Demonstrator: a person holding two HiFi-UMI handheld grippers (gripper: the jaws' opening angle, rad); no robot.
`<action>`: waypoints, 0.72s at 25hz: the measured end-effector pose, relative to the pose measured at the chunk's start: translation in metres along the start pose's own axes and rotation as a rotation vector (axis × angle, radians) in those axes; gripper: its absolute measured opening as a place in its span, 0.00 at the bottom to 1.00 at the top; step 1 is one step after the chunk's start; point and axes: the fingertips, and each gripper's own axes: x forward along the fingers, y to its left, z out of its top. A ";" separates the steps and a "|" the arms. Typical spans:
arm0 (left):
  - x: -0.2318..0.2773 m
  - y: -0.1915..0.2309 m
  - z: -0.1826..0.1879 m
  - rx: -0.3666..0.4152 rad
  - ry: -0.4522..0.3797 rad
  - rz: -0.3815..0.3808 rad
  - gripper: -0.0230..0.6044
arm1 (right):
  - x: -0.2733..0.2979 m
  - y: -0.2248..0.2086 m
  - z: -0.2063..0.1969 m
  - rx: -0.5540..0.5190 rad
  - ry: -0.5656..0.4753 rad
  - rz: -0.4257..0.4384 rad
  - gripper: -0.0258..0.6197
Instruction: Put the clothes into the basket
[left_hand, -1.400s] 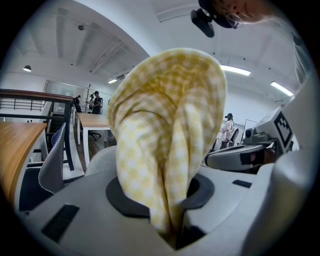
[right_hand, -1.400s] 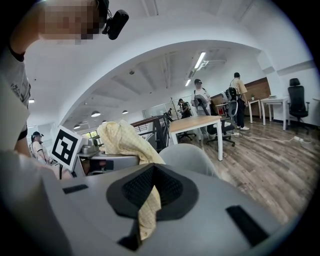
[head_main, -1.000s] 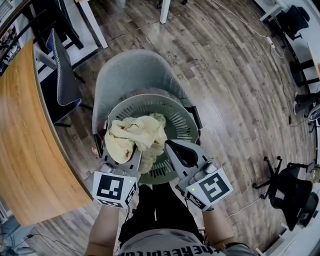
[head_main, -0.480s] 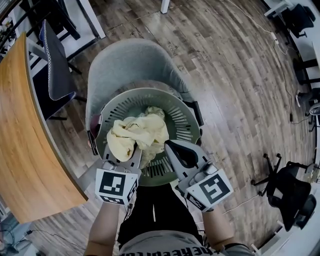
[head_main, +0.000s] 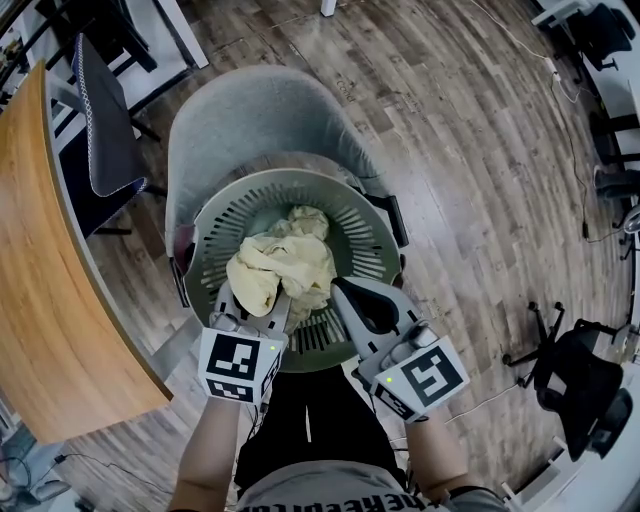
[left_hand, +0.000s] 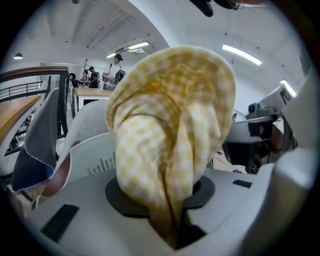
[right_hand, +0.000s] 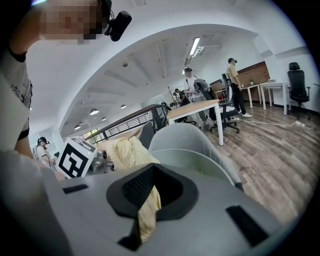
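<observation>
A grey chair (head_main: 250, 120) carries the basket (head_main: 372, 232) on its seat. That raises the round, slotted tub to where the person, standing at its near rim, can reach in without bending low.

The yellow checked cloth (head_main: 275, 265) hangs bunched over the basket's opening, toward the near side. Its far folds spill down inside the wall. From the head view it is hard to tell whether those folds already rest on the bottom or only dangle above it. Gathering the cloth between two holds probably serves to keep loose ends from catching on the rim as it goes in.

The left gripper (head_main: 252, 302) takes the bulk. In the left gripper view, the left gripper (left_hand: 172, 220) has the fabric narrowing into a tight fold between its jaws, and the pads press on it while a big puff stands above. Its jaws have just been opening a little, which reads as the start of letting go, though the cloth is gripped yet.

The right gripper (head_main: 350, 293) sits just beside, over the near rim. In the right gripper view, the right gripper (right_hand: 145, 210) is clamped on a thin strip of the same cloth, likely a trailing corner held clear.
</observation>
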 end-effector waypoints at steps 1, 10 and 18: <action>0.001 -0.001 -0.001 0.001 0.007 -0.007 0.24 | 0.000 0.000 0.000 0.000 -0.001 0.000 0.05; 0.005 -0.004 -0.008 0.038 0.048 -0.004 0.25 | -0.004 -0.003 0.001 0.001 -0.007 -0.004 0.05; 0.006 -0.008 -0.015 0.034 0.090 -0.013 0.36 | -0.010 -0.006 -0.001 0.005 -0.009 -0.010 0.05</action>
